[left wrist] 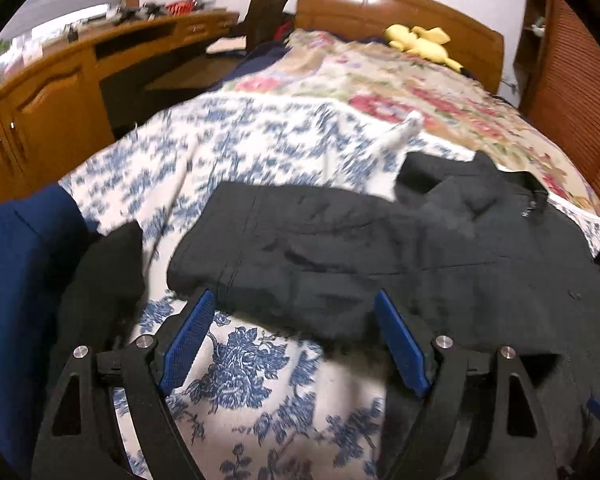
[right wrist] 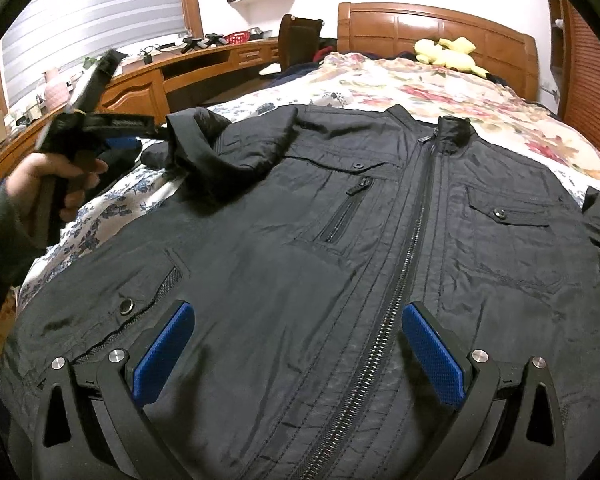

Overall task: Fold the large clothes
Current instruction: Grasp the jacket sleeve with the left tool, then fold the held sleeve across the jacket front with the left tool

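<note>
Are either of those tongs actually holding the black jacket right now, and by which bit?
No, nothing is held. The left tongs stand open above the jacket's sleeve, and the right tongs stand open over the jacket front near its zipper.

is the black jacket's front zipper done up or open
Done up: on the black jacket the zipper runs closed from hem to collar, both front panels meeting flat.

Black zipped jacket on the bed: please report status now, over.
Left gripper open, empty. Right gripper open above black zipped jacket. Jacket flat, front up, on blue-flowered bedcover; one sleeve folded in. Nothing in the way.
</note>
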Action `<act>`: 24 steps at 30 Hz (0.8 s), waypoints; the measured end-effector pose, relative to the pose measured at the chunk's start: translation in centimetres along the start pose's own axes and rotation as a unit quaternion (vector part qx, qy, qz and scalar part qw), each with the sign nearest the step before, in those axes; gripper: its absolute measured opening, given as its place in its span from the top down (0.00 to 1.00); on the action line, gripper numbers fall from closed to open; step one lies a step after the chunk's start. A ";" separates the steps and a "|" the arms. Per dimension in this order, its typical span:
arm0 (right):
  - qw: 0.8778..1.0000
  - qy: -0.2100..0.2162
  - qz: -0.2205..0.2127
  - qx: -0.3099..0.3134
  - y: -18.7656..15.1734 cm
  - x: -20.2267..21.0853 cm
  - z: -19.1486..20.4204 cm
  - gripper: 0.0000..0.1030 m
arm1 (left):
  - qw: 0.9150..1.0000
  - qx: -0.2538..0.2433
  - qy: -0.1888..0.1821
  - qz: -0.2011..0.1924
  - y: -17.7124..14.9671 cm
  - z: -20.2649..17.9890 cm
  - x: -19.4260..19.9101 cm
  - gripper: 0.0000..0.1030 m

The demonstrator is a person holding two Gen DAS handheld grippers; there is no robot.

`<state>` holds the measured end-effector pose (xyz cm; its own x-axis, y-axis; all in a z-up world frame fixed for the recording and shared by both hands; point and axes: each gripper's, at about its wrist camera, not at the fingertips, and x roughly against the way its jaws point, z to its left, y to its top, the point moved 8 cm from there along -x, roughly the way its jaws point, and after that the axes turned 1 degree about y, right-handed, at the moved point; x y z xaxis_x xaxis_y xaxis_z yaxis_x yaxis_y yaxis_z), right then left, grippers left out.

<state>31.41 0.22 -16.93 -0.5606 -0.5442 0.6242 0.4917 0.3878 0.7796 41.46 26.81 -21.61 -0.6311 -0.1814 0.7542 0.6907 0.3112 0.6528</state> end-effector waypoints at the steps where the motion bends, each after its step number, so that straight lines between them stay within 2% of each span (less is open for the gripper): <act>1: 1.000 0.001 0.001 0.000 0.0 -0.1 0.0 0.00 | 1.000 0.004 0.005 0.008 -0.2 0.2 -0.8 0.20; 5: 1.000 0.005 0.006 0.002 0.0 -0.3 0.0 0.00 | 0.999 0.027 0.008 0.036 -1.1 0.8 -3.2 0.20; 7: 1.000 0.006 0.007 0.002 0.0 -0.3 0.0 0.00 | 0.996 0.057 -0.009 0.060 -1.5 1.2 -4.2 0.20; 11: 1.000 0.006 0.006 0.000 0.0 -0.2 -0.1 0.00 | 0.995 0.082 -0.017 0.063 -1.0 1.4 -4.8 0.20; 13: 1.000 0.006 0.008 0.001 -0.1 -0.3 -0.1 0.00 | 0.995 0.076 -0.021 0.064 -0.8 1.1 -4.9 0.31; 15: 1.000 0.006 0.006 0.002 -0.1 -0.2 0.0 0.00 | 0.994 0.072 -0.037 0.072 -0.7 0.4 -5.0 0.59; 16: 1.000 0.006 0.005 0.002 -0.1 -0.2 0.0 0.00 | 0.993 0.072 -0.043 0.081 -0.6 0.0 -5.0 0.64; 17: 1.000 0.006 0.005 0.002 -0.1 -0.1 0.0 0.00 | 0.993 0.070 -0.046 0.087 -0.4 -0.4 -5.0 0.80; 18: 1.000 0.007 0.005 0.002 -0.1 -0.2 0.0 0.00 | 0.993 0.067 -0.044 0.089 -0.1 -0.8 -4.8 0.87; 20: 1.000 0.010 0.006 -0.001 0.0 -0.1 -0.1 0.00 | 0.996 0.050 -0.033 0.071 1.2 -2.1 -3.4 0.89; 24: 1.000 0.007 -0.001 -0.003 0.3 0.9 -0.7 0.00 | 0.999 0.009 -0.045 0.021 3.8 -5.8 1.2 0.90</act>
<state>31.51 -0.64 -16.20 -0.5526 -0.5553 0.6215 0.4937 0.3826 0.7809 45.36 22.41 -17.76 -0.6313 -0.0828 0.7711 0.7113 0.3343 0.6183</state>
